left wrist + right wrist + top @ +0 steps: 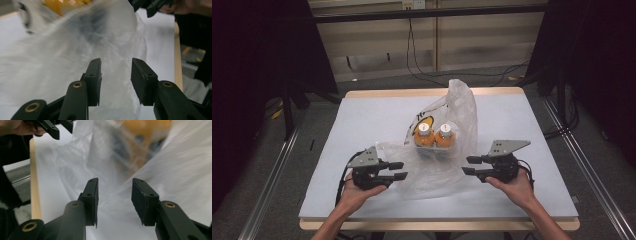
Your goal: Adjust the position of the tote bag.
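Plastic bag point(447, 150) lies on the white table point(362, 125); each hand-held gripper point(399, 170) point(468, 165) gapes empty.

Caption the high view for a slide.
Two open grippers, left and right, flank a clear plastic bag holding two orange bottles.

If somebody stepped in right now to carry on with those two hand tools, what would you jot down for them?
Left gripper: open, nothing between its jaws, beside the near left of the plastic bag.
Right gripper: open, holding nothing, at the bag's near right.
Things: the clear bag lies mid-table, its mouth spread toward the person; two orange bottles stand side by side inside it, white caps up.
Done: both bottles are in the bag.
Left: probably gather or lift the bag by its near edges; neither gripper has hold of it.
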Demonstrator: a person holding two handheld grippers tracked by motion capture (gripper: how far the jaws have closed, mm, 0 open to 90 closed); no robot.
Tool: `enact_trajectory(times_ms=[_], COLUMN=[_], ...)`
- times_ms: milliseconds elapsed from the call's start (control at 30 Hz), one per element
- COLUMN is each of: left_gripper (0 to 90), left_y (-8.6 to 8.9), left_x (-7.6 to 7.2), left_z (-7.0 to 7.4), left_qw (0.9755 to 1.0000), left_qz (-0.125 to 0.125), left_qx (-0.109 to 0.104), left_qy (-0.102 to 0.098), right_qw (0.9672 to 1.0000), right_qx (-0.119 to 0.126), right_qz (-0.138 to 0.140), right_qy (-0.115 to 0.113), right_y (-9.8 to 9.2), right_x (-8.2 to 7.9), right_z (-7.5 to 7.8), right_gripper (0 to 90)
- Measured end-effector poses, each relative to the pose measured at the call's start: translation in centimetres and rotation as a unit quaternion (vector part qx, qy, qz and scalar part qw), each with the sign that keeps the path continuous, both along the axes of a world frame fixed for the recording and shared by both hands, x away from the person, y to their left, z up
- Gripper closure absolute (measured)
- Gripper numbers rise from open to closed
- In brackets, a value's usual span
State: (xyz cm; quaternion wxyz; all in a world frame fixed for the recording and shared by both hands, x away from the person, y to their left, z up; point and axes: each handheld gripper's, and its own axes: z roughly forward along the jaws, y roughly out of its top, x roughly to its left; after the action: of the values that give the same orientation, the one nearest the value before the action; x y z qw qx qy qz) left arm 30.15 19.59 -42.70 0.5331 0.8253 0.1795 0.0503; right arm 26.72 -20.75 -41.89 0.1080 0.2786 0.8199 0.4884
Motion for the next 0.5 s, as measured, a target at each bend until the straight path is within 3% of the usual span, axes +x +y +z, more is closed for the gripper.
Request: enact_trajectory(times_ms=[133,267,300,333,400,500], left_gripper=[57.8,48.7,44.5,38.7,33.5,27.2], left_y=[1.9,3.3,3.7,4.5,4.9,4.9], left_x=[0.6,1.0,1.3,1.9,2.3,2.7], left_z=[0.5,0.5,0.5,0.0,-0.6,-1.1], left_qw=[0.9990,0.9975,0.9968,0.9939,0.9926,0.9926], left_qz=[0.040,0.068,0.078,0.108,0.114,0.112], left_qx=[-0.021,-0.018,-0.016,-0.020,-0.026,-0.024], left_qy=[0.002,0.000,-0.001,0.015,0.033,0.041], right_qw=[0.9994,0.9973,0.9967,0.9963,0.9953,0.9942], right_qx=[0.014,0.025,0.024,0.024,0.017,0.020], right_qz=[-0.027,-0.056,-0.062,-0.066,-0.075,-0.086], right_qy=[-0.020,-0.041,-0.046,-0.050,-0.059,-0.061], right_y=[-1.0,-1.8,-1.8,-1.8,-1.7,-1.6], right_x=[0.7,2.2,2.6,3.0,3.9,5.0], right_z=[1.8,3.5,3.9,4.3,5.2,6.0], right_gripper=[54.3,48.9,47.6,46.7,43.8,41.1])
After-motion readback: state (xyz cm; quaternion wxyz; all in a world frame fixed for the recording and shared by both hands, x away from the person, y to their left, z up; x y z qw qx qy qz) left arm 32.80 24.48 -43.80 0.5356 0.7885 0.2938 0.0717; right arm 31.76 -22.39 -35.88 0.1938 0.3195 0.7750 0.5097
